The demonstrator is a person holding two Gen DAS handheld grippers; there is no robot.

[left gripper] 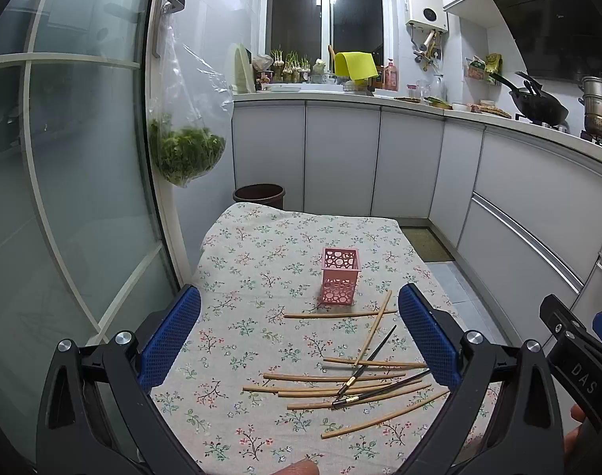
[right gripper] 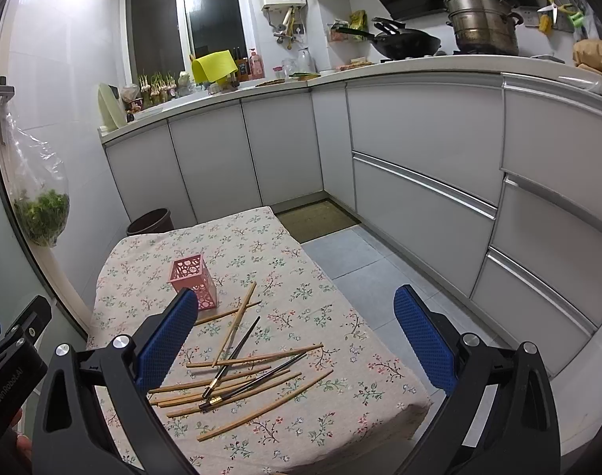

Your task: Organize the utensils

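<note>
chopsticks [left gripper: 340, 384] lie scattered by pink holder [left gripper: 339, 276]; both tools wide open, empty.

Black tongs [left gripper: 299, 334], blue dimpled pads [left gripper: 427, 334]

One pink holder [left gripper: 339, 276], nine bamboo chopsticks [left gripper: 332, 377] and two black chopsticks [left gripper: 374, 353] lie ahead between the tool's fingers.

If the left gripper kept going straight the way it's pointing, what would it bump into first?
Probably the table. The left gripper, wide open, points forward and slightly down over the flowered cloth, toward the pink holder. The wooden chopsticks lie nearer, perhaps under its path. Depth is hard to judge here.
</note>
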